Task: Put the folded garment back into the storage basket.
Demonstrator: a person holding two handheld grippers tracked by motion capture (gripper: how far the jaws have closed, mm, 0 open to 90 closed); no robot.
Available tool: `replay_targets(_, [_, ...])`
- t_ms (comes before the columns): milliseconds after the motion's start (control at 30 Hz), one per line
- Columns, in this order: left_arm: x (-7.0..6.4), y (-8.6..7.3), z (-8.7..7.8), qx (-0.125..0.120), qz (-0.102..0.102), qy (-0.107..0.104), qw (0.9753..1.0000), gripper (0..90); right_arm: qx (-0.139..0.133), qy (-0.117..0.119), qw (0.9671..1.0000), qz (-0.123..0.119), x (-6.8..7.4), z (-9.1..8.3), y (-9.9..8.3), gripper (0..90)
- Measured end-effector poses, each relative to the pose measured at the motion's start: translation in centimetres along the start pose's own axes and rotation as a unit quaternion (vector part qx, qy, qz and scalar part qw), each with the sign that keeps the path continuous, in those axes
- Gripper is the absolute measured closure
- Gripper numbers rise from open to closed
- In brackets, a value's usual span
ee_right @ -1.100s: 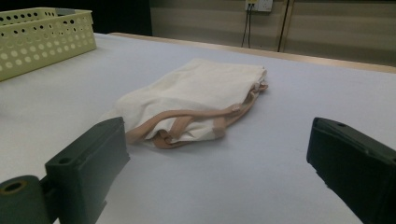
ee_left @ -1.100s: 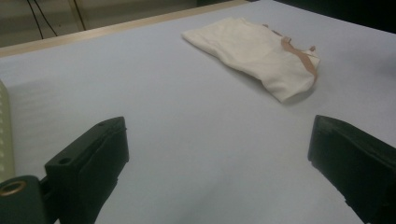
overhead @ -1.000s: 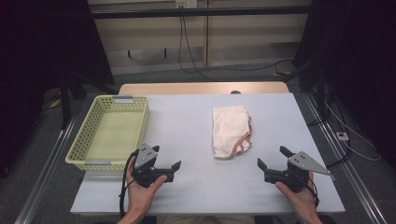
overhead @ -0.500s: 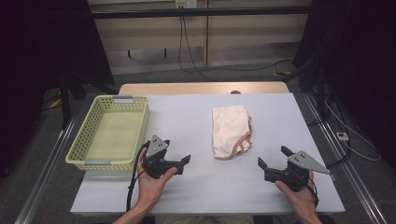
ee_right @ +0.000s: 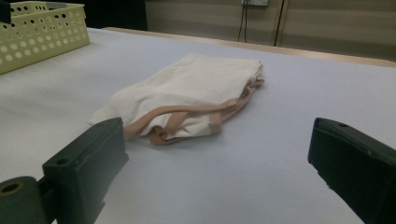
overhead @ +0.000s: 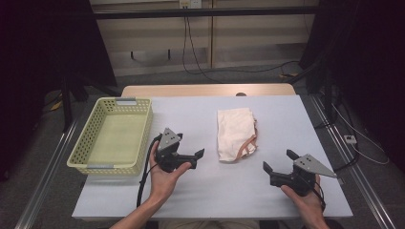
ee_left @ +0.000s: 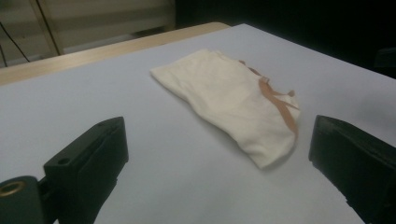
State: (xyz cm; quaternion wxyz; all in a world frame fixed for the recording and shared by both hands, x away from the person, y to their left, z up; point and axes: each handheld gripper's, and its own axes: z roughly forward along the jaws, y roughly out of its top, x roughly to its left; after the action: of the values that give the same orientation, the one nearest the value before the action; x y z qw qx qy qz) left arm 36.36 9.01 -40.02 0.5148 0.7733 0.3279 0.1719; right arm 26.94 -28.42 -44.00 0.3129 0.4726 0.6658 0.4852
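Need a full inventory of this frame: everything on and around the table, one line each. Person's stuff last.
Table: 1, white top with a wooden far edge, centre of the high view.
Basket: 1, pale yellow-green perforated plastic, empty, on the table's left side.
Cloth bag: 1, cream fabric with tan straps, lying flat right of centre, apart from both tools.
Cables: several, black, hanging and lying on the floor behind the table.
Plug: 1, white, on the floor right of the table.
Left tool: 1, black with a grey plate, jaws open, left of the bag's near end, pointed toward it.
Right tool: 1, black with a grey plate, jaws open, near right of the bag.
Hands: 2, one on each tool, entering from the near edge.
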Motion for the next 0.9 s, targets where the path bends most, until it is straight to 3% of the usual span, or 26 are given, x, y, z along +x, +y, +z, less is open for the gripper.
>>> replay_targets(67, [0.3,0.1,0.4,0.009,-0.001,0.001,1.0,5.0,0.001,0.0,1.0,-0.001,0.0,0.0,0.0,4.5])
replay_targets(100, [0.5,0.2,0.7,0.012,-0.014,-0.003,0.9998,4.9,0.001,0.001,1.0,-0.001,0.0,0.0,0.0,4.5])
replay_targets(200, [0.6,0.5,1.3,0.028,-0.027,-0.006,0.9992,4.7,0.002,0.001,1.0,-0.001,0.0,0.1,0.0,4.5])
replay_targets(300, [0.4,0.9,1.8,0.034,-0.012,0.0,0.9993,4.9,0.004,0.002,1.0,0.0,-0.1,0.1,0.0,4.5])
replay_targets(400, [0.4,1.3,2.5,0.039,-0.02,-0.011,0.999,5.1,0.005,0.002,1.0,-0.002,-0.1,0.2,0.0,4.6])
replay_targets(700, [0.1,1.6,5.2,0.057,-0.026,-0.015,0.9979,4.8,0.006,0.006,1.0,-0.001,0.0,0.0,-0.1,4.4])
replay_targets(767, [0.1,1.6,5.9,0.059,-0.016,-0.008,0.9981,5.9,0.006,0.006,1.0,-0.002,0.0,0.0,0.0,4.4])
replay_targets(867, [0.2,2.3,6.9,0.06,-0.03,-0.019,0.9976,5.7,0.009,0.007,0.9999,-0.001,0.0,0.1,-0.1,4.4])
replay_targets(900, [0.1,2.6,7.4,0.063,-0.019,-0.016,0.9977,5.8,0.009,0.007,0.9999,-0.003,0.0,0.2,-0.1,4.5])
